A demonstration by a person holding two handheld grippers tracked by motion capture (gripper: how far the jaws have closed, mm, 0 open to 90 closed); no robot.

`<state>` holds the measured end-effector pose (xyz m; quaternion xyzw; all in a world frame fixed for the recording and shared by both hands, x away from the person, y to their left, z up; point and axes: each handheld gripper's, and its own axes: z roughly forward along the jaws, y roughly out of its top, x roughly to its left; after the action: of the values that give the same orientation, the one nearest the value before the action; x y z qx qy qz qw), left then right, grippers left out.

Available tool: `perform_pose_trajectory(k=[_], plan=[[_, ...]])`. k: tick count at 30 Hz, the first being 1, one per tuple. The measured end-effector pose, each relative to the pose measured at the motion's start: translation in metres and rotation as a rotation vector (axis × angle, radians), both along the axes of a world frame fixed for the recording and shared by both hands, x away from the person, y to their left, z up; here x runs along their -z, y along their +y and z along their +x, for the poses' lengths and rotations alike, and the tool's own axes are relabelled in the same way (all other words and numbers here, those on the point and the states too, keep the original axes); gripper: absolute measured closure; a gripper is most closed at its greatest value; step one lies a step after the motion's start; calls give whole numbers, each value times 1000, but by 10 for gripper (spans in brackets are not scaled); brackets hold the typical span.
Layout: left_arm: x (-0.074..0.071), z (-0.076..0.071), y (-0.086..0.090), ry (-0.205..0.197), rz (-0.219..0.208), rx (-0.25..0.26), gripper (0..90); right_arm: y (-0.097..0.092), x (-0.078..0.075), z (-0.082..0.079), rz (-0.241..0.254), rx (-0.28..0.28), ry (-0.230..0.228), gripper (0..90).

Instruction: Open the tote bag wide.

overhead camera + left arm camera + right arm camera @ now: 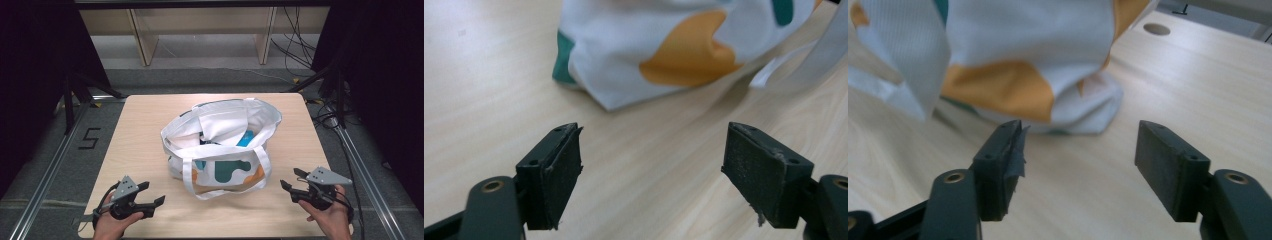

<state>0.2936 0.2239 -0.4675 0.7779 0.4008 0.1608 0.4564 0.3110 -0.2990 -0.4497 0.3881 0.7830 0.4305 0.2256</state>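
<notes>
Left gripper (151,194) near desk's (135,130) front-left corner, jaws spread, holding nothing. Right gripper (293,179) near front-right corner, likewise spread, empty. Tote bag (220,145) between, untouched.

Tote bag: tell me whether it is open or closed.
Open. The tote bag stands with its mouth gaping, white lining and something blue inside visible in the high view.

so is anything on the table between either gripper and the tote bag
Nothing visible. Bare table lies between the open left gripper and the tote bag, and between the open right gripper and it.
</notes>
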Motion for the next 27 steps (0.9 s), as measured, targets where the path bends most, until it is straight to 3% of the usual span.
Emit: perform_pose_trajectory(k=[3,4,5,8,10,11,12,14,15,16,18,20,23,27], plan=[[-18,11,1,0,-21,10,225,4,-16,8,24,1,-7,453],[-18,11,1,0,-21,10,228,4,-16,8,24,1,-7,453],[-31,17,3,-18,-27,0,231,4,-28,17,7,-24,-45,505],[-48,26,5,-40,-59,-16,280,7,-48,27,26,-27,-80,632],[-58,30,6,-59,-80,0,407,9,-60,34,23,-48,-108,723],[-58,30,6,-59,-80,0,456,9,-60,34,23,-48,-108,723],[-68,33,6,-82,-98,-1,518,10,-71,42,16,-76,-135,814],[-73,36,6,-98,-87,28,646,12,-76,46,26,-78,-148,849],[-80,39,3,-133,-50,26,729,14,-86,55,17,-98,-174,896],[-84,40,0,-150,-21,34,767,14,-91,59,6,-114,-183,900],[-89,44,-4,-165,-34,53,845,16,-101,66,-11,-119,-238,900],[-93,49,-10,-177,-18,67,891,18,-110,70,-10,-127,-237,900],[-100,58,-18,-182,-48,86,895,22,-121,79,-7,-137,-269,900],[-112,71,-32,-201,-79,96,895,32,-129,92,-7,-151,-267,900]])
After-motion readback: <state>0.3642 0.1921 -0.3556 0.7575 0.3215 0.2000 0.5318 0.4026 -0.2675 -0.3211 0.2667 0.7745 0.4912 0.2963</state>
